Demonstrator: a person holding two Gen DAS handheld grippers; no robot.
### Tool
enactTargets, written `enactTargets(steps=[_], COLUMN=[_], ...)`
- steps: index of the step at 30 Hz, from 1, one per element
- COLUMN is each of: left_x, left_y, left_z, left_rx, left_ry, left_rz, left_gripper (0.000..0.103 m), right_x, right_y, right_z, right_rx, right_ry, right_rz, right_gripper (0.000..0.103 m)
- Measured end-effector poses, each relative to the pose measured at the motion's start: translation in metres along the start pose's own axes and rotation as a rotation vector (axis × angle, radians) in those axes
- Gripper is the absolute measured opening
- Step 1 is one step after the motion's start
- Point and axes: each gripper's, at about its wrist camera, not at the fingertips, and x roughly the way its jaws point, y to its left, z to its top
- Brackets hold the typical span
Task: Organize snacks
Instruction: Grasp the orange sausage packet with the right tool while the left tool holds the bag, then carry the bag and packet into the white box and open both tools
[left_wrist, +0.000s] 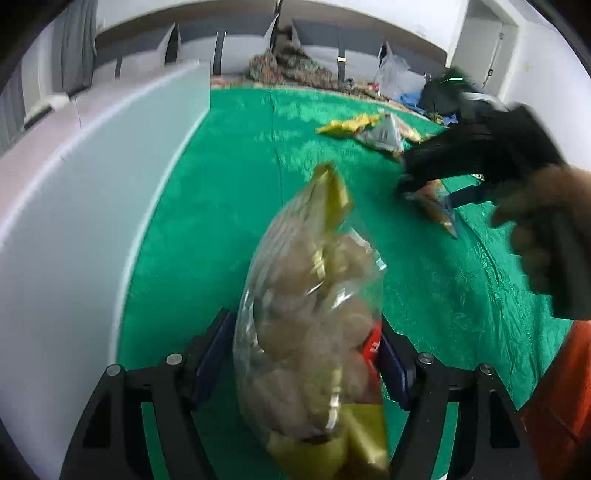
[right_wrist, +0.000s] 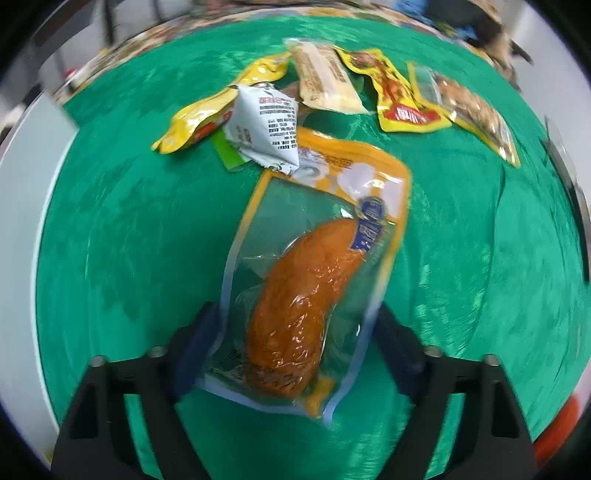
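Green cloth (right_wrist: 122, 229) was seen covering the counter. A clear bag of round snacks (left_wrist: 314, 325) was clasped in the left gripper (left_wrist: 303, 354), a clear orange-edged pouch (right_wrist: 314, 280) was clasped in the right gripper (right_wrist: 295, 343), and more packets (right_wrist: 402, 99) were seen lying beyond

white walls (left_wrist: 546, 74) — grey chairs (left_wrist: 354, 37)

Right gripper (right_wrist: 295, 332) angled steeply down over the green cloth (right_wrist: 480, 277); a clear orange-edged pouch (right_wrist: 314, 280) with an orange sausage-like piece inside sits between its fingers, whether the pads press it is hard to tell; beyond lie a crumpled white packet (right_wrist: 264, 123), yellow packets (right_wrist: 399, 96) and a beige wrapper (right_wrist: 325, 81).
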Motion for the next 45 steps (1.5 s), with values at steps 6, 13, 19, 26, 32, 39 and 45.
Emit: enactTargets(steps=[6, 13, 19, 26, 32, 39, 45], left_x=[-0.003, -0.037, -0.105, -0.208, -0.222, -0.176, -0.184], left_y=[0.009, 0.005, 0.013, 0.09, 0.192, 0.238, 0.185], left_z=[0.002, 0.0, 0.012, 0.044, 0.056, 0.032, 0.021], left_rx=[-0.039, -0.097, -0.208, -0.286, -0.399, -0.489, -0.455], left_ry=[-0.007, -0.072, -0.174, -0.372, -0.389, -0.189, -0.235], left_rz=[-0.059, -0.208, -0.33, -0.206, 0.073, 0.205, 0.147], left_gripper=[0.051, 0.05, 0.05, 0.051, 0.064, 0.095, 0.095], right_x=[-0.02, -0.036, -0.069, -0.136, -0.196, -0.19, -0.148], right_y=[-0.065, -0.131, -0.121, -0.017, 0.14, 0.207, 0.096], right_z=[-0.023, -0.073, -0.082, -0.048, -0.034, -0.065, -0.096], right_rx=[0.074, 0.332, 0.321, 0.122, -0.18, -0.381, -0.354], right_ry=[0.03, 0.029, 0.001, -0.022, -0.016, -0.049, -0.253], right_rz=[0.27, 0.651, 0.782, 0.998, 1.058, 0.797, 0.578], right_gripper=[0.049, 0.044, 0.044, 0.045, 0.048, 0.075, 0.074])
